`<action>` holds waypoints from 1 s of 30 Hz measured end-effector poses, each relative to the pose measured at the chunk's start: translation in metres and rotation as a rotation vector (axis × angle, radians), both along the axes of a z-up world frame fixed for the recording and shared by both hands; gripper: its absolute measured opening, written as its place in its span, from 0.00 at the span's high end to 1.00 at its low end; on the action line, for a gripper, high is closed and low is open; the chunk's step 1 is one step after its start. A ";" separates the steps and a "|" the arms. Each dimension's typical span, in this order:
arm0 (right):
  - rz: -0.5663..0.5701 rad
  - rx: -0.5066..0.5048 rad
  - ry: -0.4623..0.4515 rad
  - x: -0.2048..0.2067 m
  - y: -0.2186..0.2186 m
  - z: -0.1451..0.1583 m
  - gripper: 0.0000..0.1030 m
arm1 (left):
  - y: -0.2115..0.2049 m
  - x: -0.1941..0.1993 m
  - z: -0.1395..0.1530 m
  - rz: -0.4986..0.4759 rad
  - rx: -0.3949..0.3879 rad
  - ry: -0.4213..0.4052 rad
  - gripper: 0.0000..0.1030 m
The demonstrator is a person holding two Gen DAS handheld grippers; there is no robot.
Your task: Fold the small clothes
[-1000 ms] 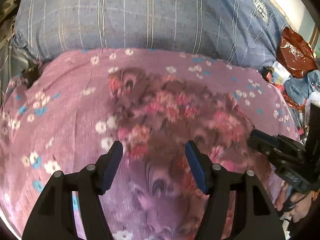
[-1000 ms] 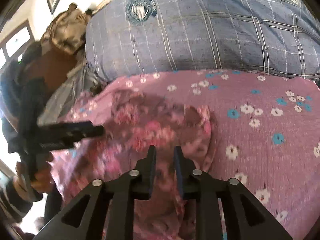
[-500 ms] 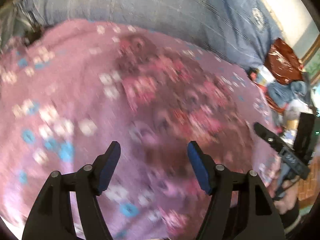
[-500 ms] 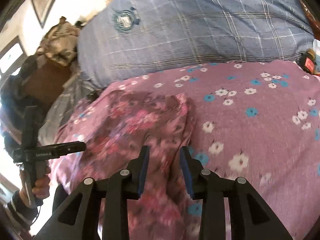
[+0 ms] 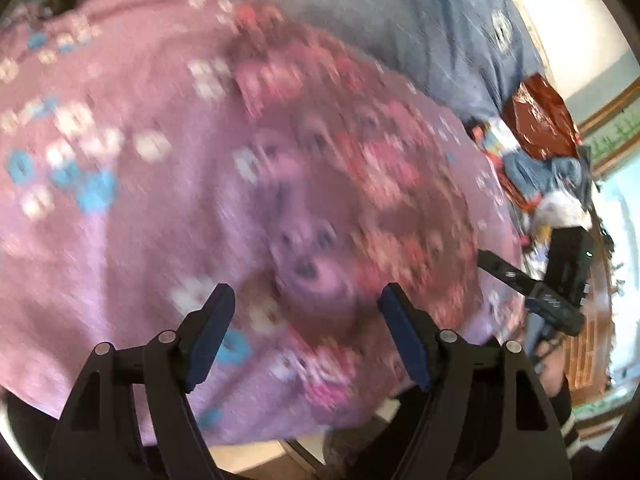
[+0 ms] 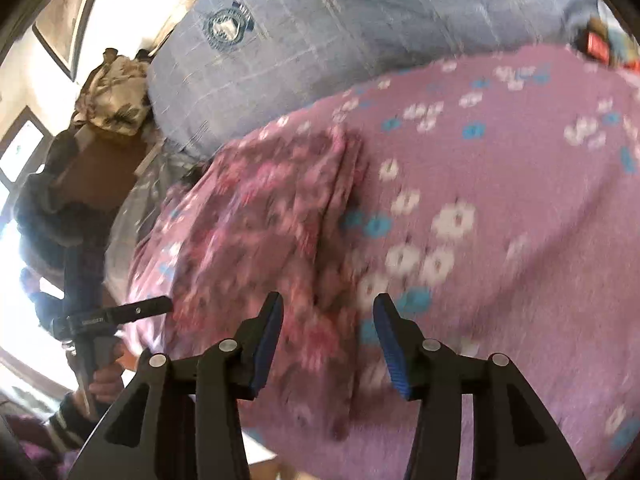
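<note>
A folded floral garment, dark mauve with pink and red flowers (image 6: 260,216), lies on a purple bed sheet with white and blue flowers (image 6: 500,184). In the left wrist view the garment (image 5: 340,200) is blurred by motion. My left gripper (image 5: 306,308) is open and empty, hovering above the garment's near part. My right gripper (image 6: 328,320) is open and empty, above the garment's right folded edge near the bed's front edge. The other gripper shows at each view's side: the right one (image 5: 528,292) and the left one (image 6: 116,314).
A large blue-grey checked pillow (image 6: 360,28) lies behind the sheet. A pile of clothes and a brown-red bag (image 5: 540,128) sit at the bed's far right. A bundle of cloth (image 6: 112,96) and a window are at the left. The bed's front edge (image 5: 256,452) is close below.
My right gripper has opened from nearly shut and let go of the garment. Both grippers have pulled back toward the bed's front edge, and the left view has swung right.
</note>
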State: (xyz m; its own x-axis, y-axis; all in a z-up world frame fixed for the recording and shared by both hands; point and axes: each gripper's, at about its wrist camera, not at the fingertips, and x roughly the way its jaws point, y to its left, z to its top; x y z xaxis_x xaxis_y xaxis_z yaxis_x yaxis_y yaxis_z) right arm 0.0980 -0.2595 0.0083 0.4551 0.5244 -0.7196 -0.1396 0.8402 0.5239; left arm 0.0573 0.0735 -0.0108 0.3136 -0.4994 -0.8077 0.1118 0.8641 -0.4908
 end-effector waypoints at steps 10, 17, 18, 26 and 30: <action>0.083 -0.222 -0.034 -0.019 0.018 -0.019 0.88 | -0.034 -0.013 -0.002 -0.083 0.191 -0.070 0.27; 0.005 -0.092 -0.120 -0.001 0.009 0.029 0.77 | 0.000 0.020 0.045 0.001 -0.024 -0.105 0.27; 0.006 -0.080 -0.143 0.003 0.011 0.035 0.77 | 0.000 0.028 0.049 0.014 -0.036 -0.114 0.27; 0.075 -0.245 -0.113 0.058 0.065 -0.011 0.68 | -0.014 0.073 -0.002 0.047 0.122 -0.069 0.19; 0.005 -0.031 -0.062 0.062 0.035 -0.013 0.64 | -0.014 0.073 0.010 0.003 0.142 -0.061 0.20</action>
State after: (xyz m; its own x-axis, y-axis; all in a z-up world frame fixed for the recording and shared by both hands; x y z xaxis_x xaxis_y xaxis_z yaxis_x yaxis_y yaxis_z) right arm 0.1603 -0.2245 -0.0045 0.4965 0.5050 -0.7060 -0.1754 0.8549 0.4882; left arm 0.1306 0.0592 -0.0008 0.3656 -0.3803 -0.8495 0.1347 0.9247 -0.3560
